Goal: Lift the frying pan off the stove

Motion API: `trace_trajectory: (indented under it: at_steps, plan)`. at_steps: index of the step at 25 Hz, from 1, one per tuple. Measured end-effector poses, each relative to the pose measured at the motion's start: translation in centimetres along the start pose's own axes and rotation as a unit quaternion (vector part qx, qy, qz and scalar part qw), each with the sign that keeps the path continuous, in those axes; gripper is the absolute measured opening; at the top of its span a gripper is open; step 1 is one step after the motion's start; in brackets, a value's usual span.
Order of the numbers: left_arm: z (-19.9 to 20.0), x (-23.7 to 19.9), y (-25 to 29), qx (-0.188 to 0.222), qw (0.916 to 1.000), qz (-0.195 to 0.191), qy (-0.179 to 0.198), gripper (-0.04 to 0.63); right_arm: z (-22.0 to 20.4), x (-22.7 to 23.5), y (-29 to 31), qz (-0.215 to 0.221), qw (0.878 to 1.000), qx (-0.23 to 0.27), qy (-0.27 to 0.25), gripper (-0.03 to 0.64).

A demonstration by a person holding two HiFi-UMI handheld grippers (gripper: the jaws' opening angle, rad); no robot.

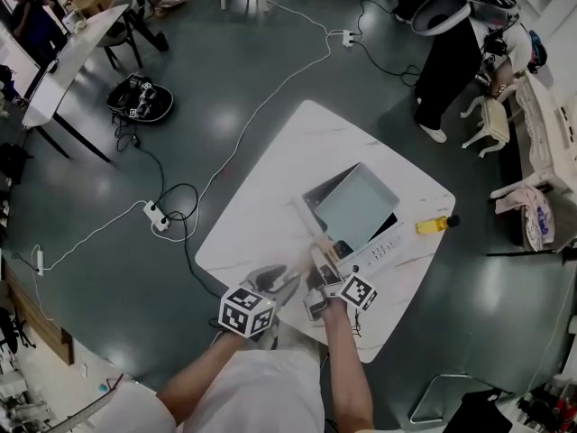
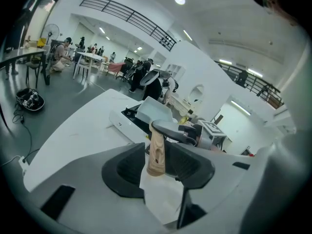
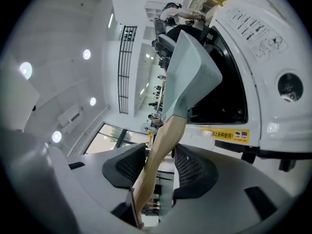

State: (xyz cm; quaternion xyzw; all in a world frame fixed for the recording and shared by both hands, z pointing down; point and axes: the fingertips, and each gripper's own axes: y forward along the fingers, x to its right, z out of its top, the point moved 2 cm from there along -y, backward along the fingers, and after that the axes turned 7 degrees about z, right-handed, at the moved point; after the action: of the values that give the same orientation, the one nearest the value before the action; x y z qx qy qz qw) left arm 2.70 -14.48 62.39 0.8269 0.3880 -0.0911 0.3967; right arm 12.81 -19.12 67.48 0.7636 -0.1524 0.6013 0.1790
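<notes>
Left claw (image 2: 157,164) is wide open, and the butt end of the frying pan's pale wooden handle (image 2: 156,152) stands between its pads with space on the left side. Right claw (image 3: 161,165) is spread too. The same handle (image 3: 165,140) runs up through its gap, close along one pad, with a sliver of daylight by the other. Both claws sit side by side at the near edge of the white marbled bench (image 1: 297,152).

The square grey-green frying pan (image 1: 356,207) sits over the black top of the white induction stove (image 1: 386,244), handle pointing back at the person. A yellow bottle (image 1: 433,225) lies at the bench's right edge.

All around is glossy dark grey floor (image 1: 225,61), with white cables and a power strip (image 1: 158,216) trailing across it.
</notes>
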Motion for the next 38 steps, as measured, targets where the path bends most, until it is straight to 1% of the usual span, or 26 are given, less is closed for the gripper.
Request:
trace_trajectory:
  at_steps: [3,7,10,14,17,20,23,25,30,38]
  plan:
    - [0.0,-0.1,0.1,0.0,1.0,0.005,0.003,0.144,0.0,0.6,-0.3,-0.011,1.0,0.007,0.023,0.16]
    - [-0.1,-0.3,0.4,0.0,1.0,0.0,-0.008,0.144,-0.1,0.5,0.1,0.014,0.999,0.025,0.042,0.138]
    - [-0.3,-0.3,0.8,-0.005,0.9996,-0.011,-0.025,0.144,-0.1,1.0,-0.2,0.007,0.999,0.028,0.046,0.129]
    - [-0.5,-0.9,1.4,-0.01,0.9979,-0.017,-0.061,0.13,0.0,0.9,-0.1,0.016,0.998,0.032,0.056,0.127]
    - [-0.9,-1.2,2.1,-0.016,0.9971,-0.021,-0.072,0.132,0.0,1.0,0.0,0.019,0.997,0.037,0.063,0.124]
    - [-1.1,-1.0,2.5,-0.013,0.9971,-0.03,-0.069,0.118,0.1,1.2,-0.1,0.017,0.997,0.041,0.064,0.123]
    - [-1.1,-1.0,2.6,-0.007,0.9981,-0.031,-0.054,0.113,0.2,1.1,0.0,0.022,0.997,0.044,0.065,0.12]
    - [-1.2,-0.9,2.7,-0.01,0.9984,-0.03,-0.046,0.111,0.1,1.0,0.1,0.026,0.996,0.046,0.067,0.118]
    - [-1.5,-0.7,2.7,-0.021,0.9983,-0.03,-0.046,0.109,-0.1,1.1,-0.1,0.025,0.996,0.045,0.068,0.117]
    - [-2.5,-0.6,1.1,-0.023,0.9977,-0.033,-0.054,0.109,-1.6,0.4,-0.7,0.017,0.998,0.031,0.055,0.117]
